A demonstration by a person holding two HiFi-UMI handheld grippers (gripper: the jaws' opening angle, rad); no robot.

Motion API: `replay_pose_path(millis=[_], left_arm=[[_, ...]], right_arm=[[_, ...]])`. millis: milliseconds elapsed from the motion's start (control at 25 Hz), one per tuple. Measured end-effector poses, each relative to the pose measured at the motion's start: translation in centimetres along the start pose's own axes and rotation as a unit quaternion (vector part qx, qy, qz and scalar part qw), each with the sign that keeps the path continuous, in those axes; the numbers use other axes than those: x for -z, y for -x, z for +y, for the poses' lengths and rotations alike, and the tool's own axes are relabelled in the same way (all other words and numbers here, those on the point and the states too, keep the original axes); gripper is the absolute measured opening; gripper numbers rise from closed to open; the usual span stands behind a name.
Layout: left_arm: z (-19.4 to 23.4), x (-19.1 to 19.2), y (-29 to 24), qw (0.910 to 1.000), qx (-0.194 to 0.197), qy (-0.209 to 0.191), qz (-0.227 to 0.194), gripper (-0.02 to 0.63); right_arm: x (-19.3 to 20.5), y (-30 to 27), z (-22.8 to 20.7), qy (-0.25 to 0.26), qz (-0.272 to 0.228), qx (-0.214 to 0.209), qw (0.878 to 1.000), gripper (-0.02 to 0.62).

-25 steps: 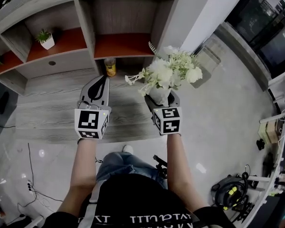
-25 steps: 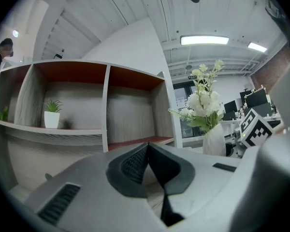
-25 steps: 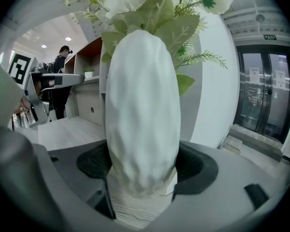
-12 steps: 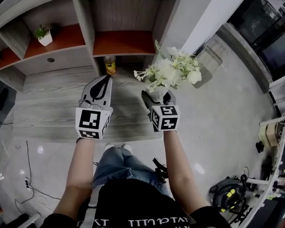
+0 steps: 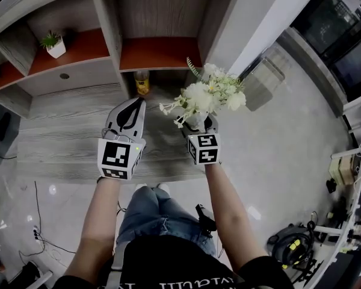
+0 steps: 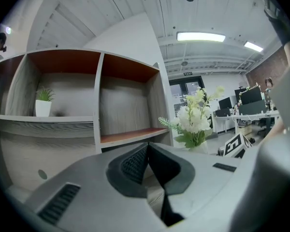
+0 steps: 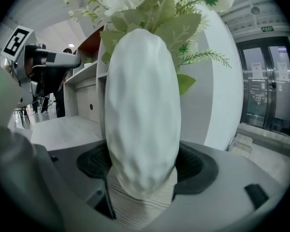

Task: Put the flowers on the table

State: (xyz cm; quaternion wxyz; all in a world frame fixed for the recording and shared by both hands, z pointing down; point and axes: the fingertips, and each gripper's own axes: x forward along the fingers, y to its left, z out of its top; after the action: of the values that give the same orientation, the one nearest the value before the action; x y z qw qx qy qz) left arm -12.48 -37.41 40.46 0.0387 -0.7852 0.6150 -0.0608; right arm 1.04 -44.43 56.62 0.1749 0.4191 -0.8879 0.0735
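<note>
A white vase (image 7: 141, 115) with white flowers (image 5: 206, 94) and green leaves stands upright between the jaws of my right gripper (image 5: 197, 123), which is shut on it. I hold it above the grey wooden table (image 5: 66, 137). The same bouquet (image 6: 195, 120) shows at the right of the left gripper view. My left gripper (image 5: 130, 110) is to the left of the vase, shut, with nothing in it. The vase's foot is hidden by the right gripper's jaws.
A shelf unit with red-brown boards (image 5: 156, 53) stands behind the table. A small potted plant (image 5: 53, 44) is in its left compartment. A yellow jar (image 5: 142, 82) stands on the table by the shelf. A white pillar (image 5: 259, 23) rises at the right.
The right gripper has carried the vase a little forward and to the left, over the table. The left gripper has barely moved.
</note>
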Motion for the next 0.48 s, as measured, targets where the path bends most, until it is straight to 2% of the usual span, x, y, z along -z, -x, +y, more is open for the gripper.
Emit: replay_pose_path(millis=[480], left_arm=[[1.7, 0.7, 0.5, 0.9998, -0.017, 0.002, 0.007, 0.011]], right_arm=[[2.8, -2.1, 0.7, 0.014, 0.016, -0.001, 1.000, 0.385]])
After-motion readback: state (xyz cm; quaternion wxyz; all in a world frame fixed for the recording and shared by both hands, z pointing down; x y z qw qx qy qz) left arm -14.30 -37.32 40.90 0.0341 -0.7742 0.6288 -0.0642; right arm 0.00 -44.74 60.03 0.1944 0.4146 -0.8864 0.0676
